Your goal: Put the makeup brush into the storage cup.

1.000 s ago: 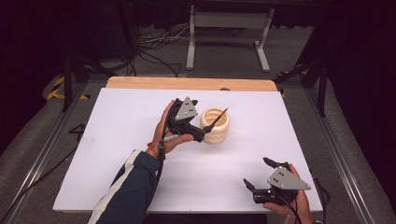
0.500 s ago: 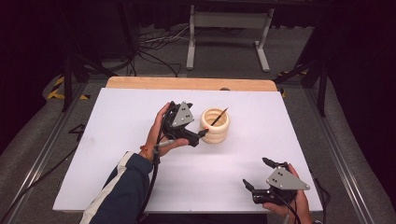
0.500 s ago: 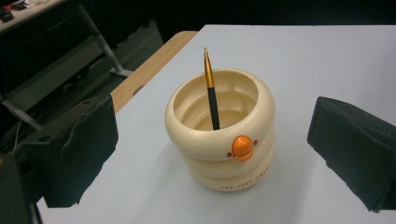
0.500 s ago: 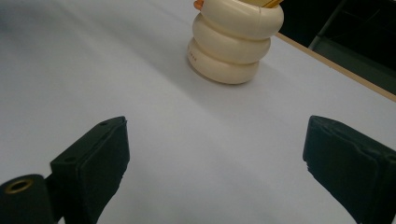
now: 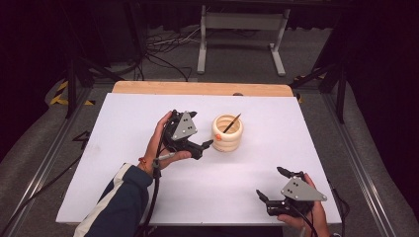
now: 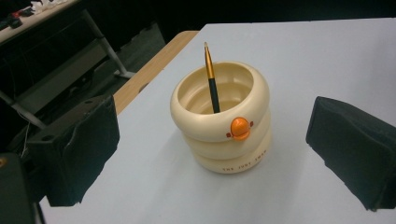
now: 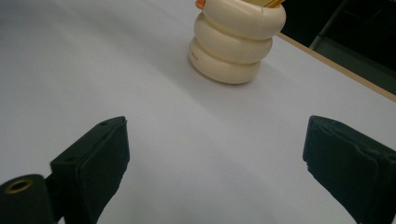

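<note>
White table [image 5: 123, 148], cream holder [image 6: 219, 123], orange button [image 6: 240, 128], pen [image 6: 211, 77]

Cream ringed pen holder [image 6: 221, 126] stands upright, pen [image 6: 211, 79] leaning inside.

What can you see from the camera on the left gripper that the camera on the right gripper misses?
The left gripper view looks down into the cream ringed holder, showing the pen standing in it, its whole orange knob and small lettering near its base. The right gripper view sees the holder from farther off and lower, its top cropped. Both show the white table, the holder and open black jaws.
</note>
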### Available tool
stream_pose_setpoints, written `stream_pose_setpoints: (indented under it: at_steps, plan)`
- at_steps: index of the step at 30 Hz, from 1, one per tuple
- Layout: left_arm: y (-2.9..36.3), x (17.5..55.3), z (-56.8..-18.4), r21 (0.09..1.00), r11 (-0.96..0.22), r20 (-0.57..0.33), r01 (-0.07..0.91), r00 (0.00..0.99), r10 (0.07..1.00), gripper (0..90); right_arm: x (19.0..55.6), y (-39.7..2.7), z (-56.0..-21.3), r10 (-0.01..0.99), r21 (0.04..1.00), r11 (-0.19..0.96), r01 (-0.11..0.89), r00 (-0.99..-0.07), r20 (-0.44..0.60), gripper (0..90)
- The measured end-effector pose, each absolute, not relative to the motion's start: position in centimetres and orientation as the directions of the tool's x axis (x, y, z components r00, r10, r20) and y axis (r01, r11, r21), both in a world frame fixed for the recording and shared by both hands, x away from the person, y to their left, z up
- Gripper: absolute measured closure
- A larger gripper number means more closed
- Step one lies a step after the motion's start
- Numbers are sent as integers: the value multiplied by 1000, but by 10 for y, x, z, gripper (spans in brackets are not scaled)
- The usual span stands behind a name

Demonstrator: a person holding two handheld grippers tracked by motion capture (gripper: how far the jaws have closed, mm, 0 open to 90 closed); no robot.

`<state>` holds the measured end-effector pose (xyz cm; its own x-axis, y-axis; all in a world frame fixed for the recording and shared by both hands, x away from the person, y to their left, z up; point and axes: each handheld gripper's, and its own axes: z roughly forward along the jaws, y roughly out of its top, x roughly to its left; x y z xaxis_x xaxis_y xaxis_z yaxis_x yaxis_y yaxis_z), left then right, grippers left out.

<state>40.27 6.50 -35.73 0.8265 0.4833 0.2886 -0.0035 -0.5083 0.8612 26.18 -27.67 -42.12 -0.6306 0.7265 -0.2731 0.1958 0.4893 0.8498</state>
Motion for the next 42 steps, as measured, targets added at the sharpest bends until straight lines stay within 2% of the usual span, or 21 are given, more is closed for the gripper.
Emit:
stream_pose_setpoints:
  at_steps: [28, 42]
  plan:
    - [91, 372, -360, 857, -513, 329, -61, 830, 451, 37, 262, -276, -421, 722, 849, 492, 195, -636, -272, 80]
    - [107, 360, -366, 870, -489, 330, -72, 820, 467, 36, 262, -276, -422, 719, 846, 497, 195, -639, -275, 80]
